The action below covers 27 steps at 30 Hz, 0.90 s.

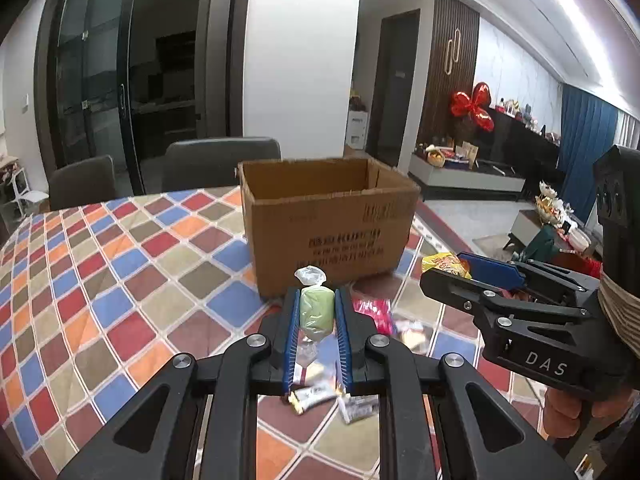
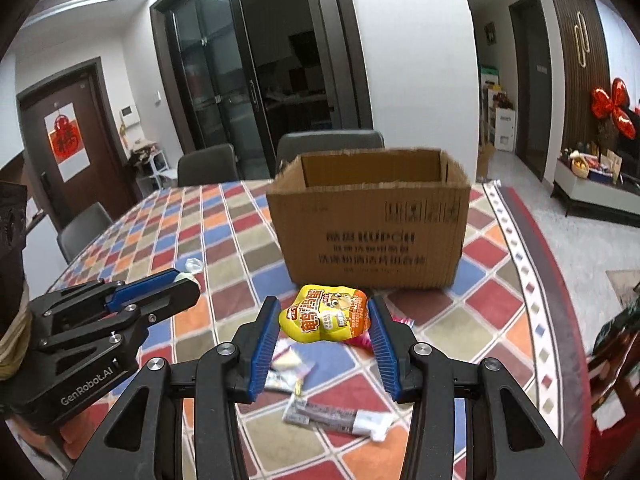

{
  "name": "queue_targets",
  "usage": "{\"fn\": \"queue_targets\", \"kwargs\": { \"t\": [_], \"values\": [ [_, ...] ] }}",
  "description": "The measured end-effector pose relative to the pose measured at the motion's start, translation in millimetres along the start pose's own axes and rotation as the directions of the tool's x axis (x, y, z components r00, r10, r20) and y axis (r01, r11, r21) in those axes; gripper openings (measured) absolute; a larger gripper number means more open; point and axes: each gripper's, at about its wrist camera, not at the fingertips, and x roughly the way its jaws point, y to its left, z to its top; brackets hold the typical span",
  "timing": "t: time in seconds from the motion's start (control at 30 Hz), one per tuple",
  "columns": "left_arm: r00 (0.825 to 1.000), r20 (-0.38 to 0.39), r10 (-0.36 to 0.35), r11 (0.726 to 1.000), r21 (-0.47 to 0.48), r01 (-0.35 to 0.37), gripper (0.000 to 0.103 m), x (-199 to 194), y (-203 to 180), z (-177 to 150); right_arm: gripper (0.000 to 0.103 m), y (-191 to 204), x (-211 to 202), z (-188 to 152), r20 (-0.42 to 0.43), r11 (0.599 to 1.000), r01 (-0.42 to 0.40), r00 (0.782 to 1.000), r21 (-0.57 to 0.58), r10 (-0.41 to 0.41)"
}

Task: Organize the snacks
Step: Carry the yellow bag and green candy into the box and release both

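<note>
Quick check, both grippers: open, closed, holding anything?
Left gripper: shut on the green wrapped candy.
Right gripper: shut on the yellow snack packet.

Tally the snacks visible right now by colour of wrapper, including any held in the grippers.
Green sweet, in left gripper: 1
Yellow packet, in right gripper: 1
Pink packet, on tablecloth: 1
Silver-white bars: at least 2, blurred
Total: at least 5
</note>
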Motion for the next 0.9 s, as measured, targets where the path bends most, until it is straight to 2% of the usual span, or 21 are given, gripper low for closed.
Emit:
{"fn": "queue_targets", "kwargs": {
  "t": [0.4, 0.67, 0.9],
  "values": [
    [0.998, 0.055, -0.004, 0.998, 0.061, 0.001, 0.018, 7.6, -3.6, 58.7, 0.045, -9.6, -2.7, 53.2, 0.058, 1.0, -0.001, 0.998, -0.026, 0.002],
    [0.999, 0.047, -0.011, 0.995, 0.095, 0.007, 0.018, 24.8, -3.6, 93.5, 0.046, -20.2, 9.3, 84.5, 0.055, 1.0, 0.004, 0.998, -0.03, -0.002],
    [1.0, 0.012, -0.014, 0.992, 0.128, 0.012, 0.018, 50.8, 1.9, 123.1, 0.046, -28.8, 30.5, 118.6, 0.015, 0.998, 0.004, 1.0, -0.06, -0.003]
  ]
}}
